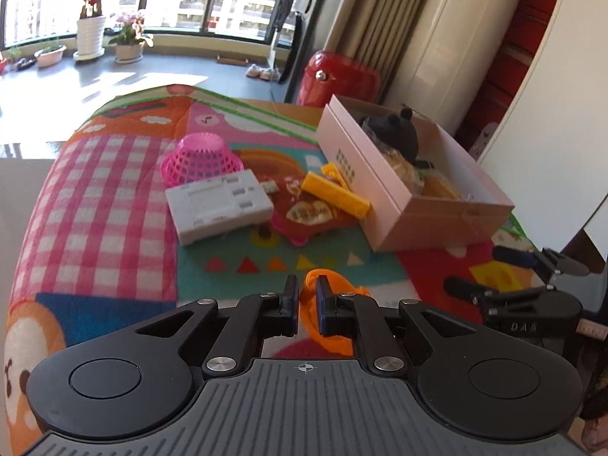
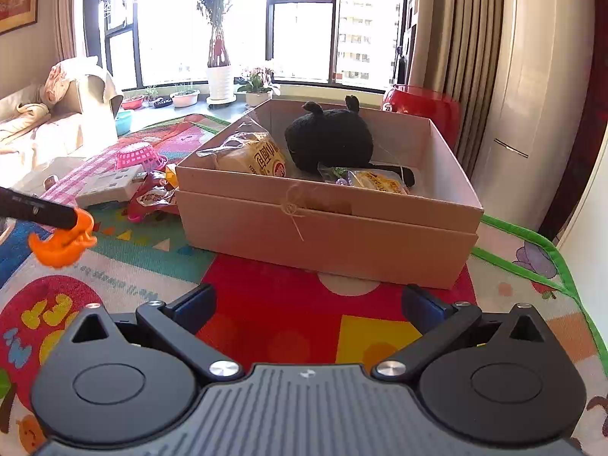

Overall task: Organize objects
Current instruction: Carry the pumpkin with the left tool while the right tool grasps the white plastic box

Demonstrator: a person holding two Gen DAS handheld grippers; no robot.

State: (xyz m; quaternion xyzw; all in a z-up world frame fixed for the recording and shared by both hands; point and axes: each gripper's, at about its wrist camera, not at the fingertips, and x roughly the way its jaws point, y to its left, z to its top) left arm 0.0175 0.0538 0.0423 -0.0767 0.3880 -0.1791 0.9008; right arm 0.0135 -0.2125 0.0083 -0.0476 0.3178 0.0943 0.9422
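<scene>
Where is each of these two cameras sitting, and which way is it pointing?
Left wrist view: sits on the left gripper, looking along its fingers, shut on an orange toy, across the play mat toward the box; the right gripper shows at the right edge.
Right wrist view: sits on the open right gripper, facing the box and the windows.
Both share the box, the black plush, the pink basket and the orange toy.

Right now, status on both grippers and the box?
Left gripper shut on orange toy. Right gripper open, empty. Box open ahead, path unobstructed.

The plush toy (image 2: pixel 328 140) sits in the box (image 2: pixel 326 228) (snack packets (image 2: pixel 250 155) beside it).
</scene>
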